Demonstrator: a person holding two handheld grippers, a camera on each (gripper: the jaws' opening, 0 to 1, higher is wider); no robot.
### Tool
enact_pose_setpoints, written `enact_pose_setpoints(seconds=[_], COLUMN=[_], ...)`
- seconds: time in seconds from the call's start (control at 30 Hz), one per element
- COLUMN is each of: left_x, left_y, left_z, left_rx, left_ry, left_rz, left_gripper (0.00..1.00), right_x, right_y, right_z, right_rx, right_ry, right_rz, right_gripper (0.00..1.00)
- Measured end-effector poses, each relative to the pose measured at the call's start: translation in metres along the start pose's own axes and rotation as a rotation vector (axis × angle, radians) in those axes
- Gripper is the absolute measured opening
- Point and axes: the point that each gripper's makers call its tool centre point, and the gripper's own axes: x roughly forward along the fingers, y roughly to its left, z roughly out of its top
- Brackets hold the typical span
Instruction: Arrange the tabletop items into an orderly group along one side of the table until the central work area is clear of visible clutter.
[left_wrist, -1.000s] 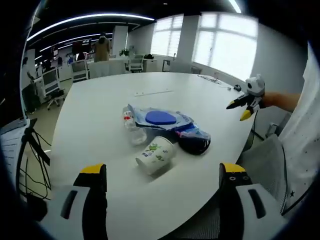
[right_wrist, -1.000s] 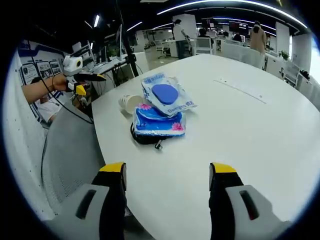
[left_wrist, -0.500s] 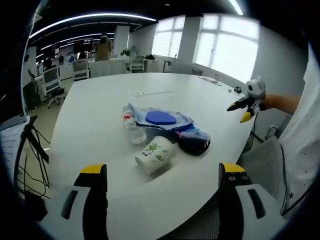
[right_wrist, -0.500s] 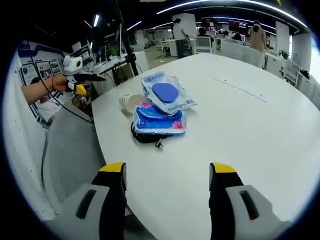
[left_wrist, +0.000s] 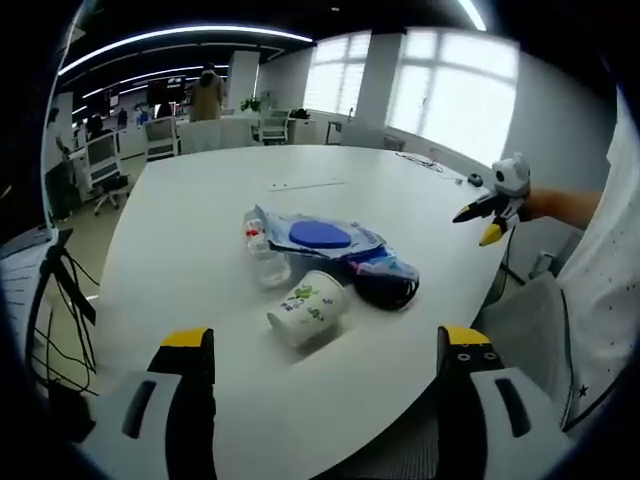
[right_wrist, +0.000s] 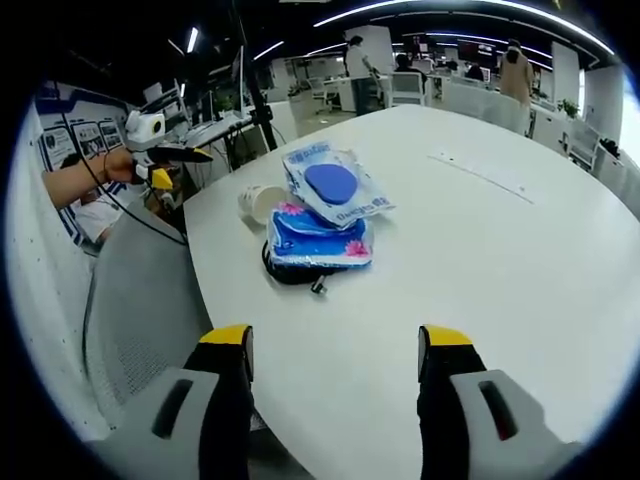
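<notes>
Left claw (left_wrist: 325, 345) agape, cup (left_wrist: 308, 309) (toppled) near table (left_wrist: 190, 215) edge

An open-plan office. Ahead of the left gripper, a large white meeting table (left_wrist: 200, 210) stretches toward rows of desks with office chairs (left_wrist: 158, 140), under long strip ceiling lights (left_wrist: 170, 38) and bright windows (left_wrist: 460, 90). Beyond the right gripper's jaws, more desks with monitors (right_wrist: 415, 47), people standing far off, and posters (right_wrist: 75, 135) on a wall to its left.
</notes>
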Motion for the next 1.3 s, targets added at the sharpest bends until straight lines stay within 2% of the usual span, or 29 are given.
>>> enact_pose_setpoints(seconds=[0.53, 1.3], left_x=[-0.002, -0.002], left_y=[0.001, 0.003], left_z=[0.001, 0.012], left_rx=[0.002, 0.012], left_ry=[-0.004, -0.019], left_rz=[-0.003, -0.003], left_gripper=[0.94, 0.94], right_x=[0.0, -0.001], right_y=[0.0, -0.004], right_z=[0.002, 0.013], right_rx=[-0.01, -0.031], right_ry=[0.003, -0.001], right_rz=[0.003, 0.007], right_gripper=[0.65, 0.65])
